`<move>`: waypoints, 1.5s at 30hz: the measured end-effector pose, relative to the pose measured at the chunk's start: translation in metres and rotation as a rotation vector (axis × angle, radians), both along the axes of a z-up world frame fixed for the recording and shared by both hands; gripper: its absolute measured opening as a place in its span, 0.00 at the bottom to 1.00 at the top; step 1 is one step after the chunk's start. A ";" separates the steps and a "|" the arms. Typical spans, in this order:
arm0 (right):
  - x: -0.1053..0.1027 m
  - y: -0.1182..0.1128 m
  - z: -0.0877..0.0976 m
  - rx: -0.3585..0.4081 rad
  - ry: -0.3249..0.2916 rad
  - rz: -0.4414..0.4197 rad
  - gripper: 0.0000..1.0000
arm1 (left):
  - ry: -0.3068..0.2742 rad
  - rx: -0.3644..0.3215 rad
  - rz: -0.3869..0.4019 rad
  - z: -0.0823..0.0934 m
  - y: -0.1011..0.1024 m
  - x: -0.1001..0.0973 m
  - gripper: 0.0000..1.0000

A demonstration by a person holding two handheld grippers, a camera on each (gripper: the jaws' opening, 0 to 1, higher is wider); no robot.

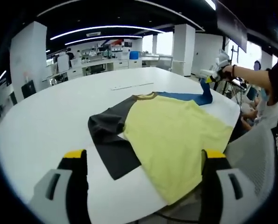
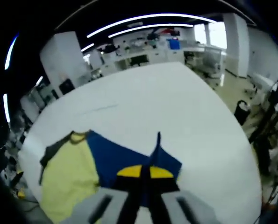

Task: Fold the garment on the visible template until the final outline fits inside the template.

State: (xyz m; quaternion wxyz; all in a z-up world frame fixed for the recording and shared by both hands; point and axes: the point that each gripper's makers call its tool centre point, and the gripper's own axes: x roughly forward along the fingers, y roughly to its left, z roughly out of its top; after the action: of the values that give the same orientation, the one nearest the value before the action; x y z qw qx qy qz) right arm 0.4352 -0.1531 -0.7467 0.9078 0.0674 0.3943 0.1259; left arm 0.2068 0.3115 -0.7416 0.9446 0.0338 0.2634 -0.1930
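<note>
Lying flat on the white table [image 1: 45, 116], the yellow shirt [image 1: 176, 135] has its blue sleeve [image 2: 124, 161] pinched and lifted by the right gripper [image 2: 146, 175], jaws closed. The left gripper [image 1: 143, 163] hovers near the hem, jaws wide apart, empty.

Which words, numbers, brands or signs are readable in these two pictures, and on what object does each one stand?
None can be read. The shirt shows plain yellow, dark grey and blue panels without print. The white table carries no legible marks. Items on the far counters are too small and blurred.
</note>
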 end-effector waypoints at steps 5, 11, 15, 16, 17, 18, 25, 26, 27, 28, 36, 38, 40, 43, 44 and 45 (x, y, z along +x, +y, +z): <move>0.008 0.027 0.003 0.002 -0.003 0.056 0.00 | 0.005 0.007 -0.007 0.000 -0.001 0.000 0.99; 0.014 0.051 -0.001 -0.005 0.006 0.106 0.00 | 0.002 0.001 -0.012 0.001 -0.002 0.000 0.99; 0.015 0.072 -0.002 0.011 0.010 0.133 0.00 | 0.010 0.007 -0.021 0.000 -0.003 -0.002 0.99; 0.015 0.076 -0.002 0.013 0.011 0.138 0.00 | 0.009 0.006 -0.022 0.000 -0.004 -0.002 0.99; 0.015 0.082 -0.002 0.015 0.011 0.146 0.00 | 0.009 0.004 -0.024 0.000 -0.004 -0.002 0.99; 0.015 0.085 -0.003 0.015 0.012 0.149 0.00 | 0.009 0.004 -0.026 0.000 -0.005 -0.003 0.99; 0.014 0.113 -0.009 0.018 0.018 0.169 0.00 | 0.012 0.007 -0.038 -0.003 -0.004 -0.003 0.99; 0.014 0.118 -0.010 0.023 0.018 0.173 0.00 | 0.013 0.006 -0.039 -0.004 -0.002 -0.003 0.99; 0.015 0.122 -0.009 0.027 0.017 0.176 0.00 | 0.015 0.006 -0.040 -0.005 -0.002 -0.003 0.98; 0.015 0.129 -0.009 0.031 0.015 0.184 0.00 | 0.017 0.005 -0.041 -0.007 -0.001 -0.002 0.98; 0.015 0.167 -0.011 0.045 0.016 0.231 0.00 | 0.016 0.004 -0.044 -0.011 0.000 -0.006 0.98; 0.014 0.177 -0.010 0.046 0.016 0.243 0.00 | 0.013 0.002 -0.039 -0.011 0.001 -0.007 0.98; 0.013 0.185 -0.009 0.051 0.016 0.253 0.00 | 0.015 -0.001 -0.032 -0.011 0.000 -0.008 0.98; 0.016 0.192 -0.008 0.012 -0.001 0.270 0.00 | 0.021 0.002 -0.031 -0.011 -0.002 -0.010 0.98; 0.017 0.195 -0.008 0.007 -0.005 0.272 0.00 | 0.025 0.002 -0.032 -0.012 -0.003 -0.010 0.97; 0.020 0.199 -0.008 0.006 -0.007 0.275 0.00 | 0.027 0.003 -0.031 -0.013 -0.003 -0.010 0.97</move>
State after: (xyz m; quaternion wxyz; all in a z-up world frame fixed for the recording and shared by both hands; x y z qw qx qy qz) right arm 0.4553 0.0458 -0.7542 0.8831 0.0153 0.3963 0.2506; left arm 0.1963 0.3089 -0.7542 0.9378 0.0366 0.2757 -0.2080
